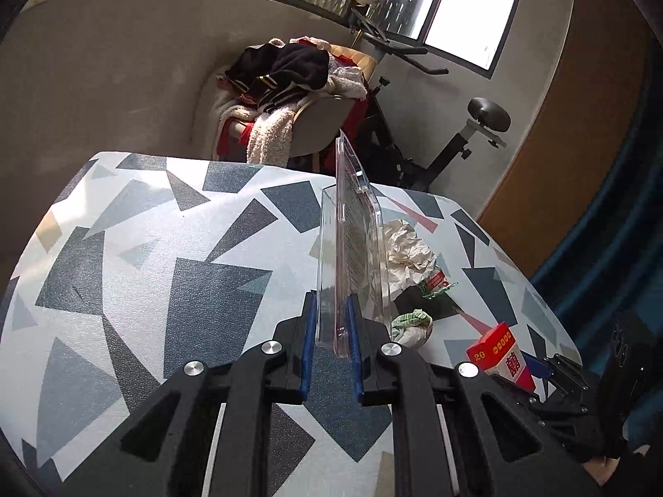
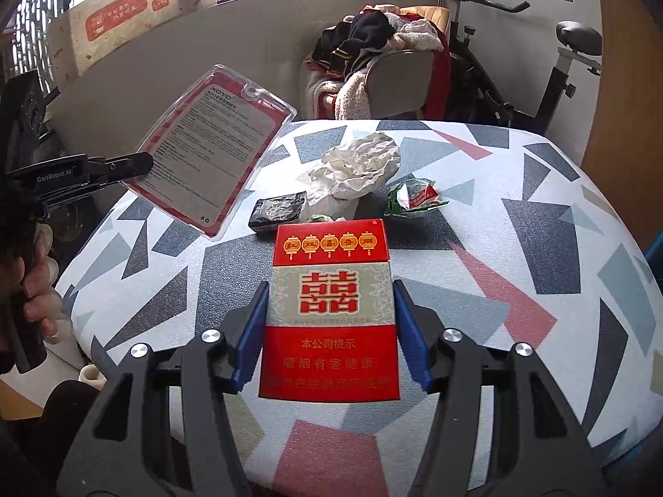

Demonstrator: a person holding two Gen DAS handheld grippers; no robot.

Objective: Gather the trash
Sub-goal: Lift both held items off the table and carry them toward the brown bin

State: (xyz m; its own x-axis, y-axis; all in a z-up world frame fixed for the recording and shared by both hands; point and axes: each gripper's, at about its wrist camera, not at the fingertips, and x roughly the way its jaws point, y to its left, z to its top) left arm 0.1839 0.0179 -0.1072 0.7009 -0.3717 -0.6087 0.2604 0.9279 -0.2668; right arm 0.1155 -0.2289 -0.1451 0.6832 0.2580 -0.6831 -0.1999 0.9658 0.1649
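Left gripper [image 1: 331, 343] was clamped on the lower edge of a clear plastic blister pack [image 1: 352, 248], held edge-on and upright above the table. From the right wrist view the same pack [image 2: 211, 153] hung in the air off the table's left side, its printed card insert facing the camera, with the left gripper [image 2: 136, 163] pinching one corner.

Right gripper [image 2: 329, 335] held a red and white cigarette box [image 2: 329, 310] between its blue pads [image 2: 248, 339], which pressed on both sides of the box. The box [image 1: 503, 356] also showed at the lower right of the left wrist view.

Surface: a round table [image 2: 538, 248] under a white cover printed with grey, dark blue and red angular shapes. On it, beyond the box, lay a crumpled white paper [image 2: 356, 165], a small dark packet [image 2: 279, 209] just left of the paper, and a crumpled green and white wrapper [image 2: 414, 196] to its right. A green and white wad [image 1: 410, 325] lay near the left gripper's fingers.

Room: grey wall, barred windows above, a chair [image 2: 398, 83] heaped with dark and cream clothes behind the table, an exercise bike [image 2: 551, 62] beside it, and a cardboard box [image 2: 124, 16] on the sill to the left.
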